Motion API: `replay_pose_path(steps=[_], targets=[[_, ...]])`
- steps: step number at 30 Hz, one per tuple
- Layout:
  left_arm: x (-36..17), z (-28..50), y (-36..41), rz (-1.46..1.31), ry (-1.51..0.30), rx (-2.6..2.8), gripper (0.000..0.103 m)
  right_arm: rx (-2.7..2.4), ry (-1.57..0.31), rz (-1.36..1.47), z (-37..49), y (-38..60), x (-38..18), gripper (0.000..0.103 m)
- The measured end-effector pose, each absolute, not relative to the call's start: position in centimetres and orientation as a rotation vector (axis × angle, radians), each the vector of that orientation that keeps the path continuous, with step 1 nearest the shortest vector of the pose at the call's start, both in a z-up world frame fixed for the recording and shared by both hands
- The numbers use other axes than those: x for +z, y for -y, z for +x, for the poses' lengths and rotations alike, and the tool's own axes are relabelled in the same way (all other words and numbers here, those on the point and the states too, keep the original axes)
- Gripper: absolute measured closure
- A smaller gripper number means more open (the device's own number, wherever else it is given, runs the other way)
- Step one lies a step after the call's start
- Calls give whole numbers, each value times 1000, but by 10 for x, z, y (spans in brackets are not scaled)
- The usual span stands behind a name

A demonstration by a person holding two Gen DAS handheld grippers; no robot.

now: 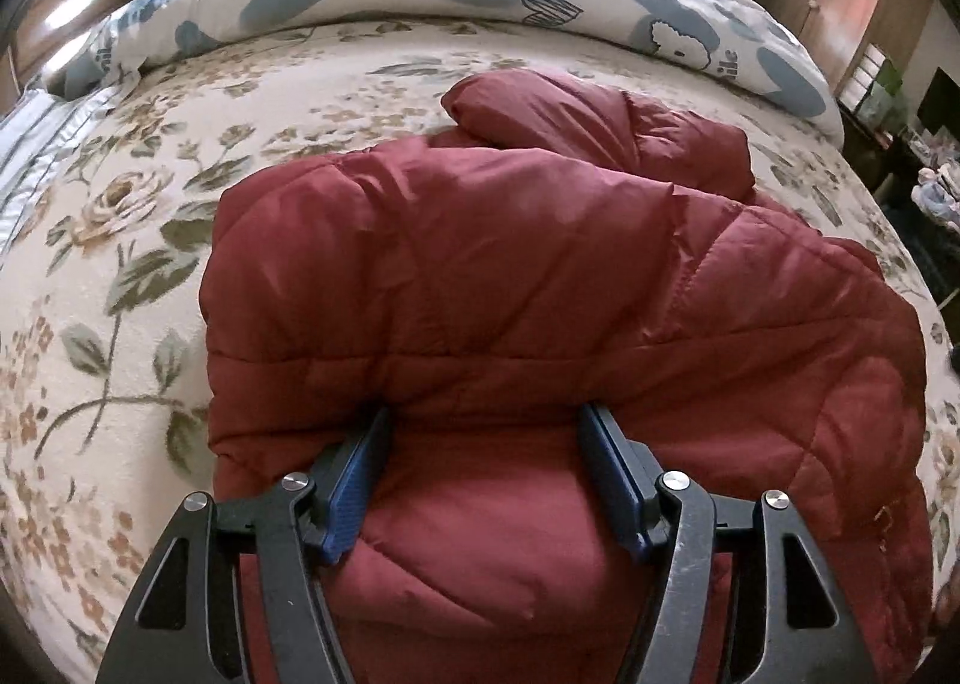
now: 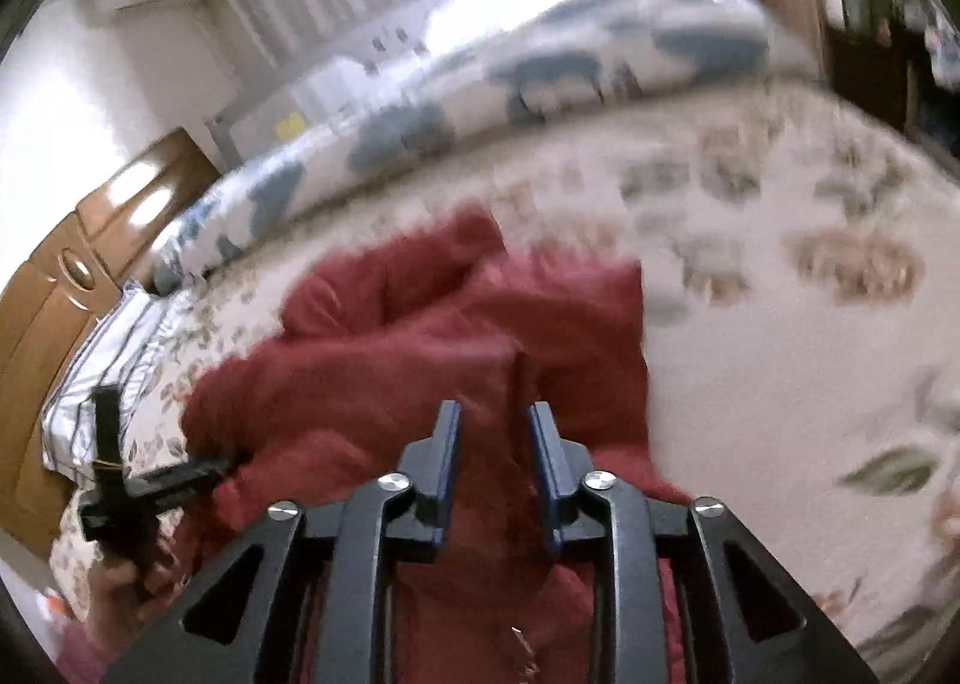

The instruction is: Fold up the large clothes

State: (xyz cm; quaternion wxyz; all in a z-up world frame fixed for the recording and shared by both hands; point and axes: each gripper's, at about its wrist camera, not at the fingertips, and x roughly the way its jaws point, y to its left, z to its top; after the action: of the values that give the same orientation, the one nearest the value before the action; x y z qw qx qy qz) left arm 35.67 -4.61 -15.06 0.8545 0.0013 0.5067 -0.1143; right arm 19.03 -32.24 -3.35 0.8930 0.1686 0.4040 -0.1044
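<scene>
A red padded jacket (image 1: 540,276) is seen heaped on the flowered bed (image 1: 120,240), a thick fold bulging between the half-open left claw (image 1: 483,432) – the right claw (image 2: 493,414), slightly parted, grips nothing – so a deeper, squarer bite is advised.

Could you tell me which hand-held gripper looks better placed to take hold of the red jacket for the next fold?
Probably the left hand-held gripper: its open jaws straddle a puffy fold of the red jacket. The right hangs clear above it.
</scene>
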Motion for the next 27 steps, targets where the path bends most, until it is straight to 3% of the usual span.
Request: replay_pose_path(steps=[2,12,16,20,27], targets=[[-152,356,50,5,-1066,-234,38,-154,-847,311,199,306,-31,62],[-144,349,33,-8,-1045,-250,39,-148,-1075,226,229,291,-117,64],[-130,339,13,-52,-1001,-229,39,-145,-1070,261,226,299,-119,64],[-158,348,5,-28,-1093,-168,36,-161,-1056,270,221,298,-111,64],[-167,345,0,-64,-1089,-172,34,-170,-1088,241,227,304,-127,64]])
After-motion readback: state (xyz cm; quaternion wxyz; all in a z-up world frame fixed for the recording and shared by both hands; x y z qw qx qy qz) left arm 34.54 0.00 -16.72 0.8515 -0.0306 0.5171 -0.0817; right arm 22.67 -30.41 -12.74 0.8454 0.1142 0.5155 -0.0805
